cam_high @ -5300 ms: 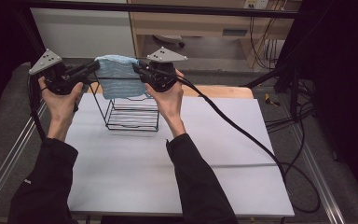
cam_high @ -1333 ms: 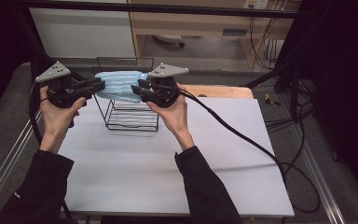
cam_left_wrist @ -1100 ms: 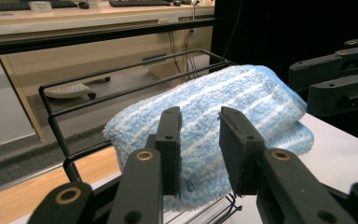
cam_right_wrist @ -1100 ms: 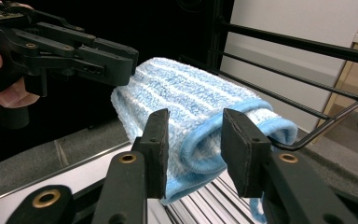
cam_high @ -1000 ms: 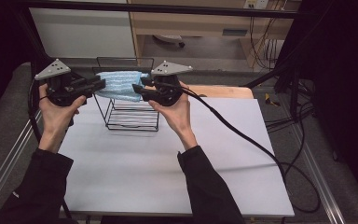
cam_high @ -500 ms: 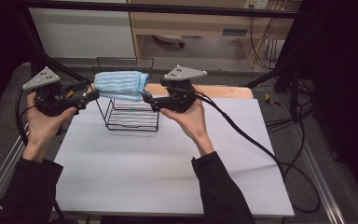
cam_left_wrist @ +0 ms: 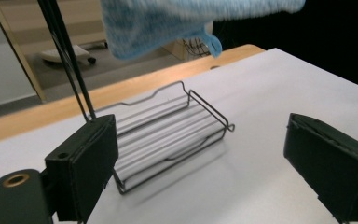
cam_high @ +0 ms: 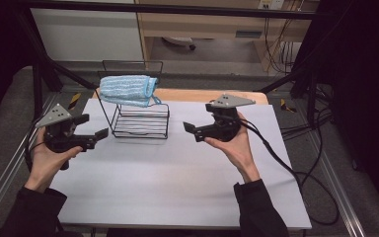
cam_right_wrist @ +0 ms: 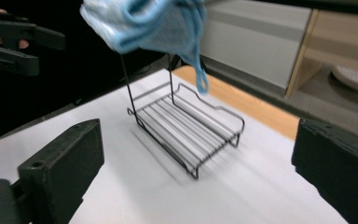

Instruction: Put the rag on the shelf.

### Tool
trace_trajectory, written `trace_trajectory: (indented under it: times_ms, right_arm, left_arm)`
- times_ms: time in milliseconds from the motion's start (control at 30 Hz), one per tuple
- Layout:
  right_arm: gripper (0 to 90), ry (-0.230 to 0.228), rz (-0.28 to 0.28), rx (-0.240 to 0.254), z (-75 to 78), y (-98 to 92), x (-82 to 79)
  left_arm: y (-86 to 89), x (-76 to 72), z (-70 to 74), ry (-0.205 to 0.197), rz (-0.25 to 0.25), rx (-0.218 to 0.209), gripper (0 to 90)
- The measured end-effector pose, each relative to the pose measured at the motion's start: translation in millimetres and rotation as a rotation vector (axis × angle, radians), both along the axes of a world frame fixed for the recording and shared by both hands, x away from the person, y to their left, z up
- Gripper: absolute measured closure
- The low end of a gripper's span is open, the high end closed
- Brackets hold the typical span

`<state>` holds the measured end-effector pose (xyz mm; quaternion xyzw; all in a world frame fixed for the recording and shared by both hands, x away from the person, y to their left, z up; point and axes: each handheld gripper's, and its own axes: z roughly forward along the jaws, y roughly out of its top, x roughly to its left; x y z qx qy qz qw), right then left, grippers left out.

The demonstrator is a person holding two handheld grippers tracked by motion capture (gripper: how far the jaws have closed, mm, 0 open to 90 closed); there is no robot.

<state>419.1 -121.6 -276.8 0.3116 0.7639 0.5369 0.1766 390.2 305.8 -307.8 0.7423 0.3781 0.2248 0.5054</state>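
Note:
A folded light-blue cloth (cam_high: 128, 90) lies draped over the top bar of a black wire rack (cam_high: 140, 126) at the back left of the white table (cam_high: 177, 177). Neither gripper touches it. My left gripper (cam_high: 93, 126) hovers left of the rack, low over the table. Its jaws have just been opening and hold nothing. My right gripper (cam_high: 192, 132) is right of the rack, and its jaws have also just been opening on nothing. The left gripper view looks under the cloth (cam_left_wrist: 168, 23) at the rack's shelf (cam_left_wrist: 168, 135). The right gripper view has the cloth (cam_right_wrist: 144, 23), the rack (cam_right_wrist: 186, 130) and the left gripper (cam_right_wrist: 14, 42) beyond.
A wooden board (cam_high: 202, 96) edges the table's far side. The right gripper's black cable (cam_high: 286, 168) trails off the table's right edge. Dark frame bars (cam_high: 44, 74) stand at the back left, near the rack.
Both grippers have let go of the cloth and opened. The hands moved apart, outward and down, away from the rack. The cloth stays draped on the rack's top bar.

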Motion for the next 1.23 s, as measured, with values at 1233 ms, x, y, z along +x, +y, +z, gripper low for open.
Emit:
trace_trajectory:
  times_ms: [1233]
  right_arm:
    - [0.7, 0.234, -0.111, -0.059, -164.9, -143.5, -52.0]
  left_arm:
    - [-29.9, -16.8, -129.5, 0.146, -0.099, 0.116, 11.5]
